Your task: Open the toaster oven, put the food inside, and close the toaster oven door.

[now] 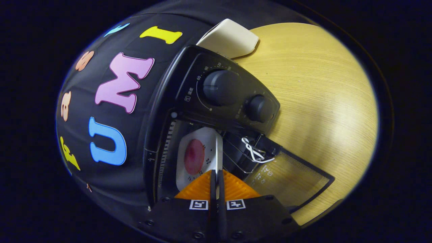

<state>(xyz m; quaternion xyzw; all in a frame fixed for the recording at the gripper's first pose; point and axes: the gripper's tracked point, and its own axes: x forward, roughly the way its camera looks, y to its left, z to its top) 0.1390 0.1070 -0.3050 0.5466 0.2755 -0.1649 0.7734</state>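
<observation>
The black toaster oven (189,87) stands on a wooden table, seen tilted, with two dark knobs (221,87) on its panel. Its glass door (290,179) hangs open. A white plate (189,175) carrying a round reddish piece of food (194,157) is inside the oven's mouth, next to the wire rack (236,153). My gripper (217,173) is shut on the plate's thin near rim, with both fingers pressed close together on it.
The wooden table (320,101) stretches beyond the oven and its door. A white loop of cord (254,152) is tied to the wire rack near the door hinge. A cream-white object (229,37) sits behind the oven against the booth wall.
</observation>
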